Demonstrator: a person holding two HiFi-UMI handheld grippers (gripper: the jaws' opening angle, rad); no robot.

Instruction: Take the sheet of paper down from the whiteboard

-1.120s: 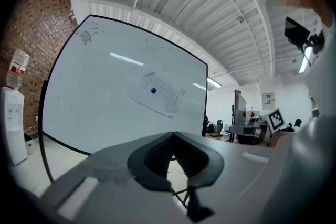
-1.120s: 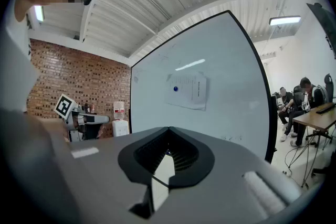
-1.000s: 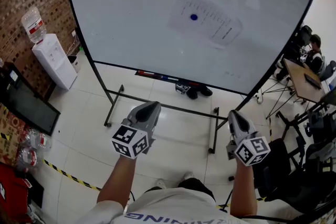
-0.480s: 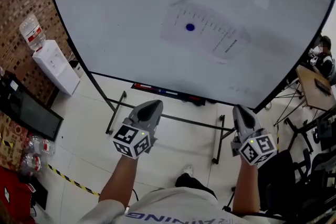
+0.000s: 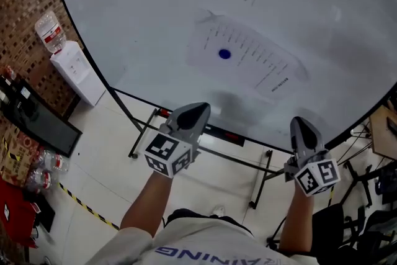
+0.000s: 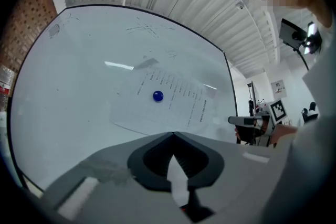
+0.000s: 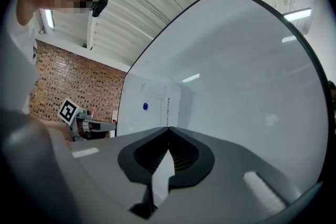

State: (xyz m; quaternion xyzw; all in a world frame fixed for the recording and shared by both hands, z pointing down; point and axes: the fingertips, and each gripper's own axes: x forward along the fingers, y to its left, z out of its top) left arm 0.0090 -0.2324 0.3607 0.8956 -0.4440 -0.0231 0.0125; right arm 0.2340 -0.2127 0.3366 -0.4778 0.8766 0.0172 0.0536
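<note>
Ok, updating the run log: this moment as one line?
phase: pre-grasp | left tongs: shut, empty | right tongs: shut, empty | paper: on whiteboard, under blue magnet
</note>
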